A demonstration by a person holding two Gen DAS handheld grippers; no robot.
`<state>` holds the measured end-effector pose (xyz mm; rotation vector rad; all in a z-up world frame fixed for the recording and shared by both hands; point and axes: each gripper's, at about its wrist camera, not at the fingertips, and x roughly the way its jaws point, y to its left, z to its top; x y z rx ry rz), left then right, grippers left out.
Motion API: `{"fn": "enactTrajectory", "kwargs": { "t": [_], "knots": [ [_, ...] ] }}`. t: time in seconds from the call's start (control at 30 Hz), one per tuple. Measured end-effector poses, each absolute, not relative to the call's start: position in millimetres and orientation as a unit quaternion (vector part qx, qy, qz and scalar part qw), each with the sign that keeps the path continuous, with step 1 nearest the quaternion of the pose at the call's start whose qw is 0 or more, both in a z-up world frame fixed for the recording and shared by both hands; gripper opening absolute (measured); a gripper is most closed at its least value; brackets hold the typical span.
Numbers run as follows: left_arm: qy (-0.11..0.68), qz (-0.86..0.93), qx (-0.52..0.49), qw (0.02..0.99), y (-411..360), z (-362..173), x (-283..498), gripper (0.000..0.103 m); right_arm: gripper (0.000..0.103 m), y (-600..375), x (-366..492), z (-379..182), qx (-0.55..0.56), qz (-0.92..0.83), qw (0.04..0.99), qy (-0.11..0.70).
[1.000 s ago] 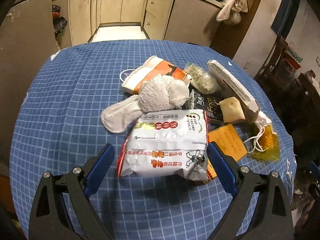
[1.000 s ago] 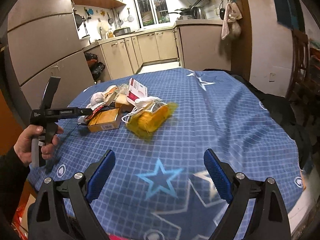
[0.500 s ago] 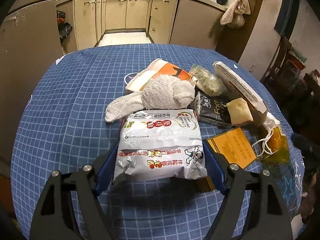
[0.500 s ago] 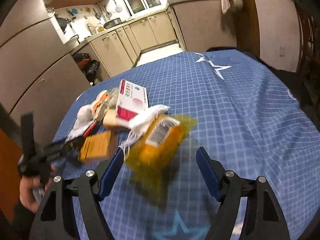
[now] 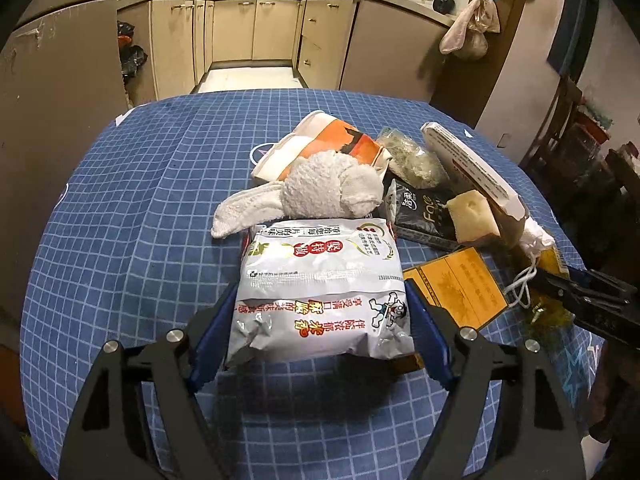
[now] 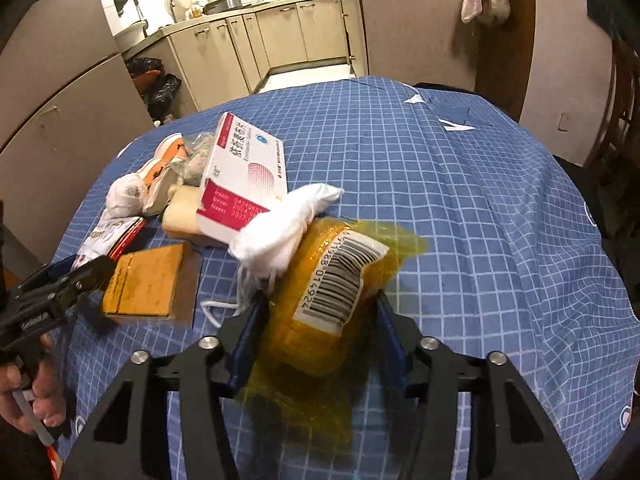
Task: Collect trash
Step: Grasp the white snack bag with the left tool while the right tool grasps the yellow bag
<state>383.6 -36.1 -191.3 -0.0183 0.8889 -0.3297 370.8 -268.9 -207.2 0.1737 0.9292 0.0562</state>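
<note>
The left gripper [image 5: 320, 320] pinches a silver snack bag [image 5: 320, 280] printed with red Chinese characters, near the table's [image 5: 120, 220] front edge. The right gripper [image 6: 316, 328] – jaws just closing – squeezes a yellow barcoded packet [image 6: 320, 300]. Behind it lies a black "Face" pack [image 5: 424, 216].

The flat black packet [image 5: 425, 216] among the litter carries the white word "Face", with a small round logo beside it that is too small to read. The white and silver plastic snack bag [image 5: 320, 292] is printed with red and green Chinese characters and a cartoon boy's face; a tiny printed code along its seam cannot be made out. The white label [image 6: 340, 280] on the yellow translucent plastic bag [image 6: 320, 320] shows a barcode with digits reading about "7264910...". The white and red cardboard medicine box [image 6: 244, 176] bears Chinese characters and blurred lines of small print.
</note>
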Motion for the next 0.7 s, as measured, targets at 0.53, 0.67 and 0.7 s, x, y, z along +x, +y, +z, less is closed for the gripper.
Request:
{"fn": "enactTrajectory", "kwargs": {
  "t": [0.53, 0.67, 0.7],
  "knots": [
    [0.410, -0.150, -0.018, 0.899, -32, -176, 349, 0.076, 0.042, -285, 296, -179, 0.061, 0.021, 0.922, 0.382],
    [0.388, -0.135, -0.016, 0.912, -29, -165, 329, 0.076, 0.042, -282, 277, -163, 0.043, 0.011, 0.937, 0.347],
    [0.379, -0.130, -0.013, 0.916, -29, -160, 323, 0.076, 0.042, -281, 271, -158, 0.034, 0.006, 0.942, 0.333]
  ]
}}
